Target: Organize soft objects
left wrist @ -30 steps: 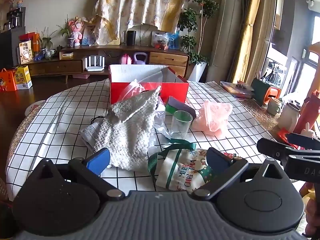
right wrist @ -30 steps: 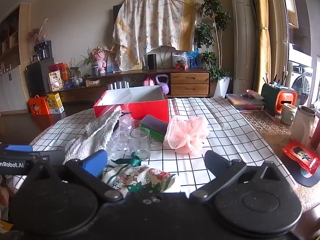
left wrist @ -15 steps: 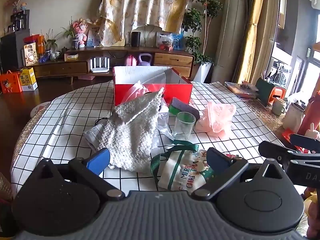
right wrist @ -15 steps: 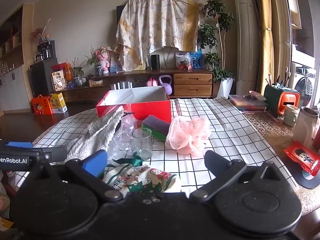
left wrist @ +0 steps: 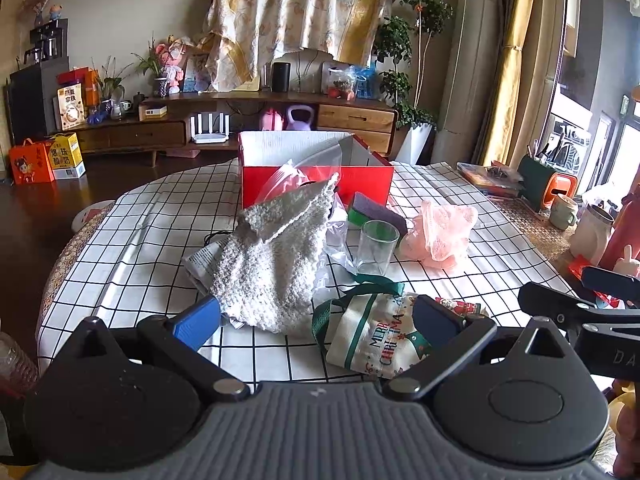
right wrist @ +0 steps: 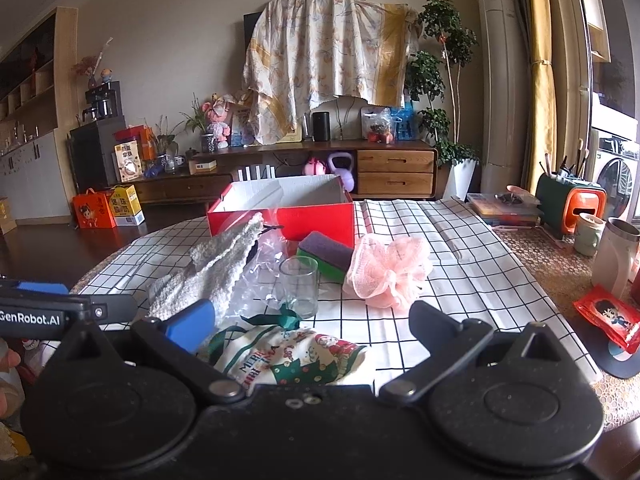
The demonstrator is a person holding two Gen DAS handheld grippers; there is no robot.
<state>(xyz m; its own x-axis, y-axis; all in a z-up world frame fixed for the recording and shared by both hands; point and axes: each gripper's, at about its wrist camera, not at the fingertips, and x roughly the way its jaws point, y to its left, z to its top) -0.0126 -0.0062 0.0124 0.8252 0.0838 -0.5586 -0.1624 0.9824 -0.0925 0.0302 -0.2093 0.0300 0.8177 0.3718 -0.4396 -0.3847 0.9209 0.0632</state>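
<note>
A grey knitted cloth (left wrist: 272,256) lies heaped on the checked table, also in the right wrist view (right wrist: 212,272). A Christmas drawstring bag (left wrist: 376,332) (right wrist: 296,356) lies nearest me. A pink mesh pouf (left wrist: 440,232) (right wrist: 388,272) and a purple-green sponge (left wrist: 376,210) (right wrist: 326,254) lie further back, in front of an open red box (left wrist: 316,168) (right wrist: 280,208). My left gripper (left wrist: 316,316) is open and empty, its fingers either side of the cloth and bag. My right gripper (right wrist: 312,316) is open and empty over the bag.
A clear glass (left wrist: 376,246) (right wrist: 299,286) stands among the soft things, beside crumpled clear plastic (right wrist: 264,264). At the table's right are a steel mug (right wrist: 616,256), a cup (right wrist: 588,234), a red packet (right wrist: 608,318) and a green-orange holder (right wrist: 568,200).
Both views have risen and tilted up slightly; the table objects sit a little lower and further off. Both grippers stay open. Nothing on the table has moved.
</note>
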